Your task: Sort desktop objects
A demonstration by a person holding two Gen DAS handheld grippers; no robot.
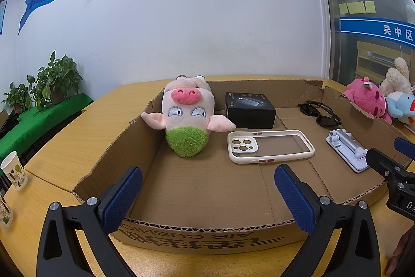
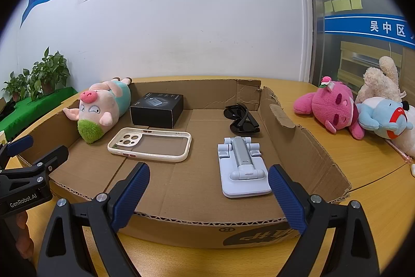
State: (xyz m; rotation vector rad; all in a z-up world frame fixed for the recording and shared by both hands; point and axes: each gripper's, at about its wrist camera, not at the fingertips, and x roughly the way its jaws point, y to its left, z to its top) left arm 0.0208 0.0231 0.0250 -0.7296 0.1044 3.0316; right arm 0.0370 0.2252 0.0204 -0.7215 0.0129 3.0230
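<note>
Cardboard tray [image 2: 306, 147] on the surface holds pig plush [image 1: 186, 116], black box [image 1: 250, 109], phone case [image 1: 269, 146], stand [image 2: 242, 168], sunglasses [image 2: 241, 118]. Left gripper [image 1: 207, 188] and right gripper [image 2: 208, 188]: fingers released, empty. Risk: low torn walls snagging fingers; flat case slipping

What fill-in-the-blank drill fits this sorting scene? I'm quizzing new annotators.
1. The pig plush lies inside the ____ tray.
2. The black box sits just behind the ____.
3. The sunglasses lie behind the folded ____.
4. Both grippers, left and right, are ____.

Missing: cardboard; phone case; phone stand; open
</note>
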